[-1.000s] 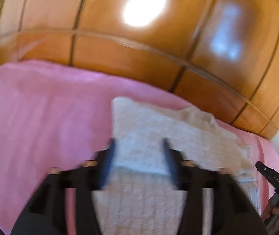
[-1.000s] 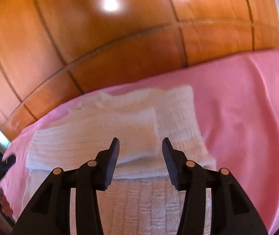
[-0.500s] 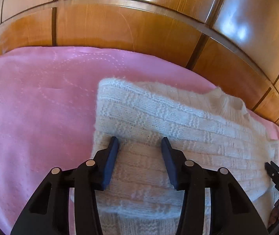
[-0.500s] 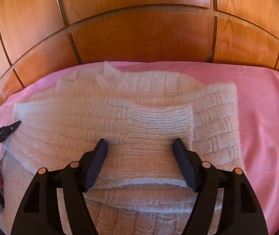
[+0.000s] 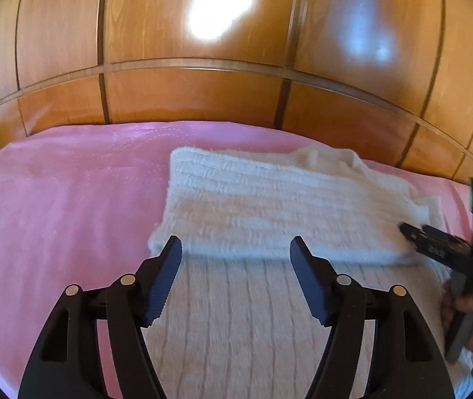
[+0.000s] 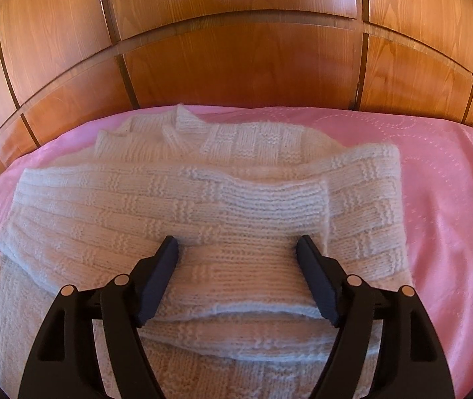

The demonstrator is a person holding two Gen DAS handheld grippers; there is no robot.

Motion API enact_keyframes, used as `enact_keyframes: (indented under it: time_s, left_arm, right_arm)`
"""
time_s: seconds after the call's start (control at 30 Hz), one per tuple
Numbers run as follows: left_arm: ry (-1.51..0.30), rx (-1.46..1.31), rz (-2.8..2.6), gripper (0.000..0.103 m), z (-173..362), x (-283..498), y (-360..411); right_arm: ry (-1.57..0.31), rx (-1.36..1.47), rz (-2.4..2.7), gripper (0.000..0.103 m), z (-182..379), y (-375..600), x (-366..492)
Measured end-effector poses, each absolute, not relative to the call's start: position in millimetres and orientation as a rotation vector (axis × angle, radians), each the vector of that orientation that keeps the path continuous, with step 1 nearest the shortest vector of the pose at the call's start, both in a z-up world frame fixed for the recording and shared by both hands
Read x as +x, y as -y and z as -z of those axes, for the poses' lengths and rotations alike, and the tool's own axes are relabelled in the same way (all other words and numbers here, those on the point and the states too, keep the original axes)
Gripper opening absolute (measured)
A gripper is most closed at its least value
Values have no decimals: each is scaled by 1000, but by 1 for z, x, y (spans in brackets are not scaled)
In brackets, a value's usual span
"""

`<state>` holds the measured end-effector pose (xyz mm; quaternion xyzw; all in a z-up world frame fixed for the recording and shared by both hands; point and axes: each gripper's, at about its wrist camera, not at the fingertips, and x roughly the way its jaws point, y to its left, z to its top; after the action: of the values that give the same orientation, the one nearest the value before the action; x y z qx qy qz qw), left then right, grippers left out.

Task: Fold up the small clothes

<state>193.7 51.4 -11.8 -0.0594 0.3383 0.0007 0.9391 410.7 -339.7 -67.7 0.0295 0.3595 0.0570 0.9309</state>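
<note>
A white knitted sweater point(image 5: 269, 206) lies on the pink bedcover point(image 5: 53, 206) with both sleeves folded across its body. My left gripper point(image 5: 235, 249) is open and empty, hovering over the sweater's lower body just short of the folded sleeve's edge. The right gripper shows at the right edge of the left wrist view point(image 5: 435, 246), held in a hand. In the right wrist view the sweater point(image 6: 170, 206) fills the middle. My right gripper point(image 6: 236, 249) is open and empty, low over the folded sleeve cuff, jaws wide apart.
A glossy wooden panelled wall point(image 5: 203, 93) rises right behind the bed; it also shows in the right wrist view point(image 6: 236, 66). Pink bedcover point(image 6: 452, 216) stretches to the right of the sweater and to its left in the left wrist view.
My left gripper has pulled back from the folded sleeve and its jaws have opened wider. My right gripper opened wider and now sits low over the sleeve. The sweater has not moved.
</note>
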Motion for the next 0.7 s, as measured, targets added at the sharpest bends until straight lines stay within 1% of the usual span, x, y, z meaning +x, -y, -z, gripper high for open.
enact_keyframes:
  time_s: [0.17,0.2,0.23,0.27,0.47,0.7]
  left_arm:
    - [-700,-117,11,67,10,176,-48]
    - [-702,-122,14,67,10,173,-48]
    - [-704,-122,15,67,12,172,-47]
    - [-707,-121,15,67,12,170,-47]
    - [-717,-118,16,67,16,152,-51]
    - [-757,-148,12,67,30,132,-60]
  right_arm:
    - [-737,16,-74,80,66,334,409]
    - [-736,6,-58,86,65,333,409]
    - [-737,-8,-28,99,64,332,408]
    - [-743,-13,2,101,63,333,407]
    - [-754,30,-2,101,56,342,387]
    - [-841,37,-33,101,58,358,345]
